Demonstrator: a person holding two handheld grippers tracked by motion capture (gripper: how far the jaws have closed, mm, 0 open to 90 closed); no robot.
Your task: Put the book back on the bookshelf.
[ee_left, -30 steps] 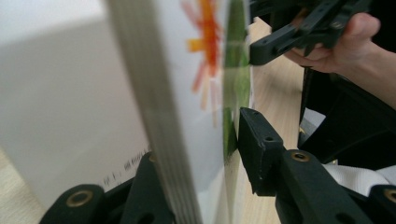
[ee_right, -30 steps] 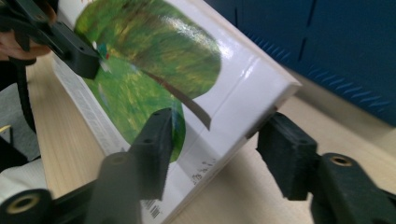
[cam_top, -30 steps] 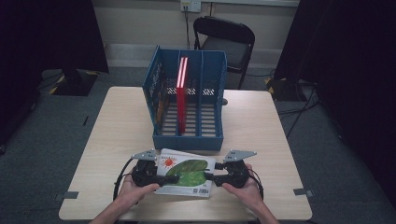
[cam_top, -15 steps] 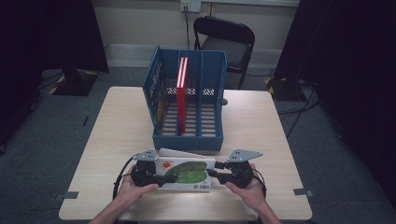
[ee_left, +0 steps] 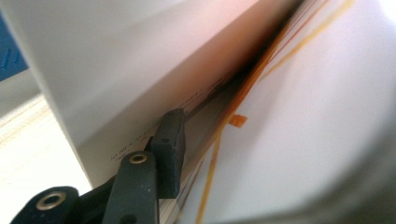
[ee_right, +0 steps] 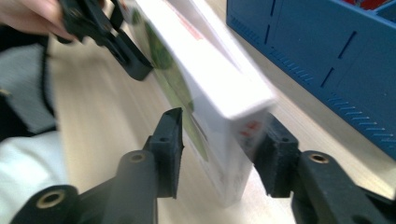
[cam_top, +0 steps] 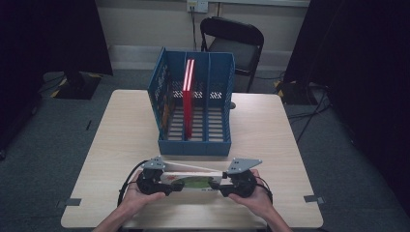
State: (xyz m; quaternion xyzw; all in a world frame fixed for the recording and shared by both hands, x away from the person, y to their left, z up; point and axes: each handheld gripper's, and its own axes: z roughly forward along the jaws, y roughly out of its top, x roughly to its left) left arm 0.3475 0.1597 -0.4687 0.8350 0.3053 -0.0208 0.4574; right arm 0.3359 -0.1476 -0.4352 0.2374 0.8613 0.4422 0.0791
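Pale wood-grain laminate counter [cam_top: 270, 130], rectangular with rounded corners, smooth matt finish; small grey tape tabs at its near left and right edges.

Item 1: book [cam_top: 191, 180], thick and rectangular, white glossy cover with a green and red-orange picture, stood on one long edge near the counter's front edge and leaning slightly. Plain white page block visible in the right gripper view [ee_right: 219, 88].

Item 2: left tool [cam_top: 162, 180], black hard plastic, grey three-cornered plate on top, held in the person's left hand at the book's left end. In the left gripper view one ribbed black pad [ee_left: 169, 150] lies against the book's white face [ee_left: 140, 60]; the other jaw is hidden. Its jaws have just been opening; whether they clamp the book I cannot tell.

Item 3: right tool [cam_top: 226, 181], same make, at the book's right end. In the right gripper view [ee_right: 219, 154] the book's corner stands between the jaws; the right pad touches it, the left pad stands just clear. Jaws have just been opening.

Item 4: blue plastic file rack [cam_top: 170, 96], perforated grid walls, three upright compartments, open top, standing mid-counter behind the book. Middle compartment holds a thin red book [cam_top: 187, 96], upright. Contents of the outer compartments cannot be made out.

Item 5: black folding chair [cam_top: 237, 46] beyond the counter, on grey carpet.
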